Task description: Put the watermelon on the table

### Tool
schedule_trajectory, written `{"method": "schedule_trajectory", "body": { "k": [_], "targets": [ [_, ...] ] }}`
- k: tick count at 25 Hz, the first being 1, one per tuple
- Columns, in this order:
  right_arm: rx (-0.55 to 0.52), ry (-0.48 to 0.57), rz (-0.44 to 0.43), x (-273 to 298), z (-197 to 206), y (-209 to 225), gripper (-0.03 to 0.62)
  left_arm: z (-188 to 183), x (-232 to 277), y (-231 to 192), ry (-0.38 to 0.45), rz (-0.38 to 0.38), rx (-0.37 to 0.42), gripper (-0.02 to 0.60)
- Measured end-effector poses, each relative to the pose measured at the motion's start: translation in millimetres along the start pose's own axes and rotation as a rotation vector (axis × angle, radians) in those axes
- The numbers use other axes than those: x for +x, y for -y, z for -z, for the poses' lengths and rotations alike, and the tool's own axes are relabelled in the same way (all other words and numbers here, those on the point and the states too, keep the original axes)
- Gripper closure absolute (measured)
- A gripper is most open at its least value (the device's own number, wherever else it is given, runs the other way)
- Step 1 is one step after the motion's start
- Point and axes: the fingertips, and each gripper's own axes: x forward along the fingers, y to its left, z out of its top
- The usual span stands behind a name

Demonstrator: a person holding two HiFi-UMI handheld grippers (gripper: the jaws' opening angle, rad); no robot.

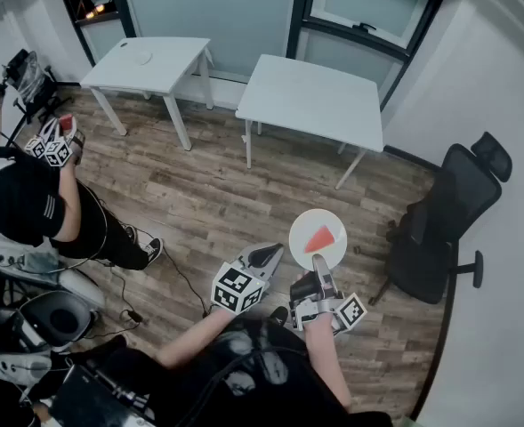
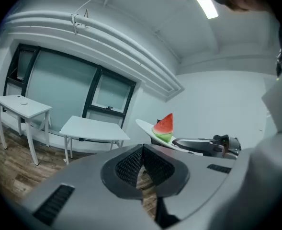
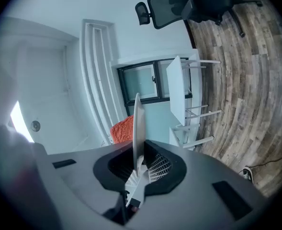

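White plate (image 1: 302,228) half hid the watermelon (image 1: 322,237) lying on it where we viewed it edge-on. The right gripper (image 1: 320,276) pinched its rim; the left gripper (image 1: 269,254) was pressed together, empty.

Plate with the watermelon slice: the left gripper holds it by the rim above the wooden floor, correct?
No. The right gripper clamps the plate by its rim, as the right gripper view shows; the left gripper is shut on nothing. The rest holds.
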Motion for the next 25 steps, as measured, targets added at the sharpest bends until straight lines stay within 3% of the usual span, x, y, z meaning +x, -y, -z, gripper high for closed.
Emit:
{"method": "schedule_trajectory", "body": {
  "k": [3, 14, 22, 25],
  "targets": [
    [0.031, -0.016, 0.031, -5, 9, 0, 0.562, 4, -2, 1, -0.003, 0.001, -0.010, 0.575],
    [0.032, -0.008, 0.008, -21, 8, -8, 0.562, 8, -1, 16, -0.008, 0.024, -0.016, 0.575],
    [0.017, -0.010, 0.037, -38, -10, -10, 0.562, 17, 16, 43, -0.019, 0.044, -0.029, 0.575],
    [-0.012, -0.001, 0.007, -43, -26, -11, 0.562, 17, 23, 51, -0.016, 0.038, -0.029, 0.575]
  ]
}}
